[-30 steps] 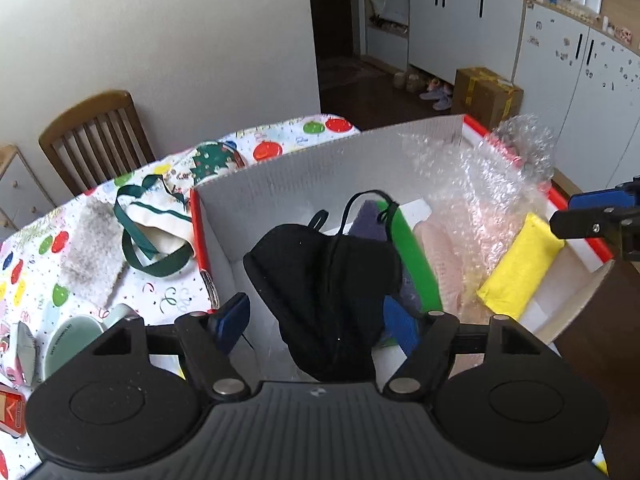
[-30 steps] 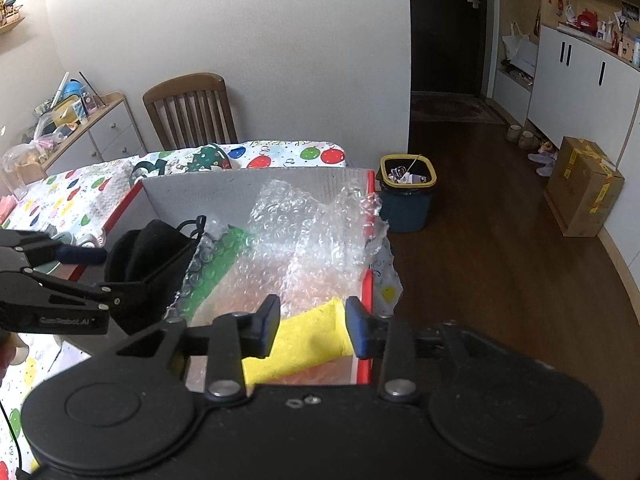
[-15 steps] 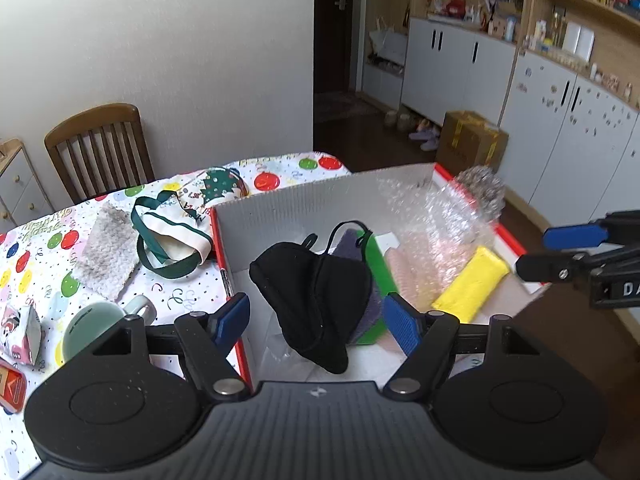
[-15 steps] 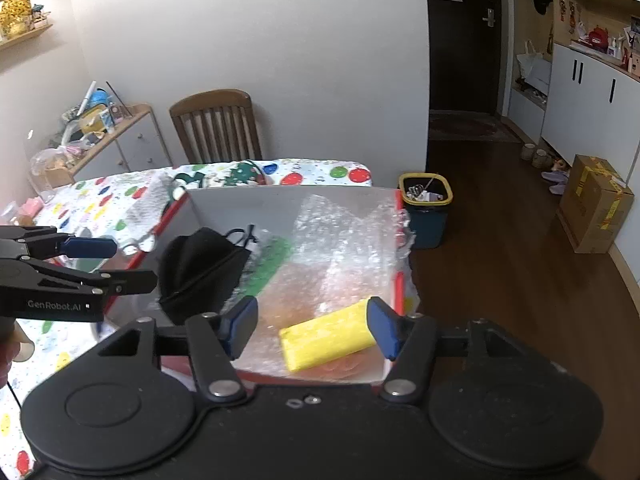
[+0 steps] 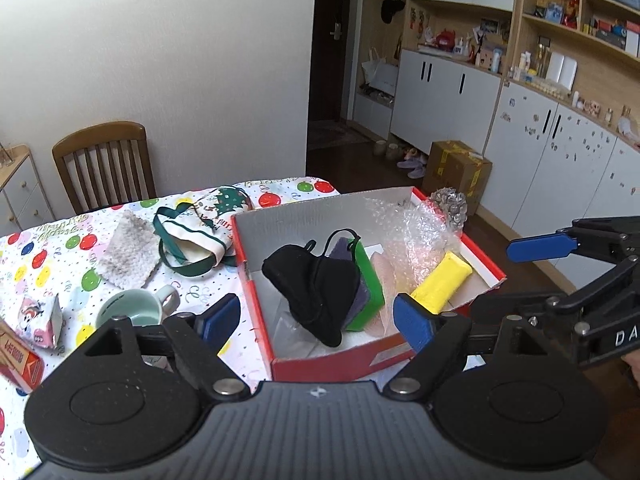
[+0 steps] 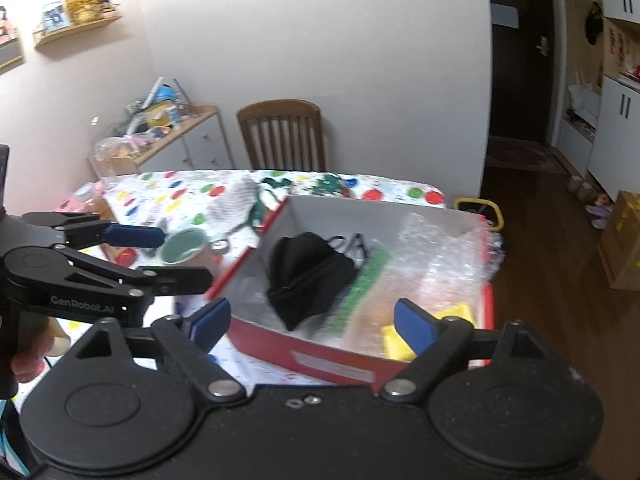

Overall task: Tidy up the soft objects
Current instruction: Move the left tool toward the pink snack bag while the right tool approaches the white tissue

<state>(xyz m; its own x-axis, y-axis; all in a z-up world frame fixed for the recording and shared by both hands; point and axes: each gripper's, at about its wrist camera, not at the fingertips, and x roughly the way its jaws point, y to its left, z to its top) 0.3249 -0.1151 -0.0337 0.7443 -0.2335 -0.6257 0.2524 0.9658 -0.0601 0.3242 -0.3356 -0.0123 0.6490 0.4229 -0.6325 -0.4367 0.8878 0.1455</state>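
Left wrist view: the left gripper [image 5: 318, 314] hangs with jaws wide apart and empty, above the near wall of a red box [image 5: 340, 362] on a spotted tablecloth [image 5: 60, 264]. Inside the box lie a black mask [image 5: 316, 290], a green sponge [image 5: 370, 286], bubble wrap [image 5: 416, 232] and a yellow sponge [image 5: 442, 280]. Left of the box sit a mug [image 5: 132, 310], a grey cloth [image 5: 128, 254] and a pouch [image 5: 200, 232].

Right wrist view, slightly blurred: the right gripper [image 6: 312, 320] is also spread wide and empty, above the box's near wall.
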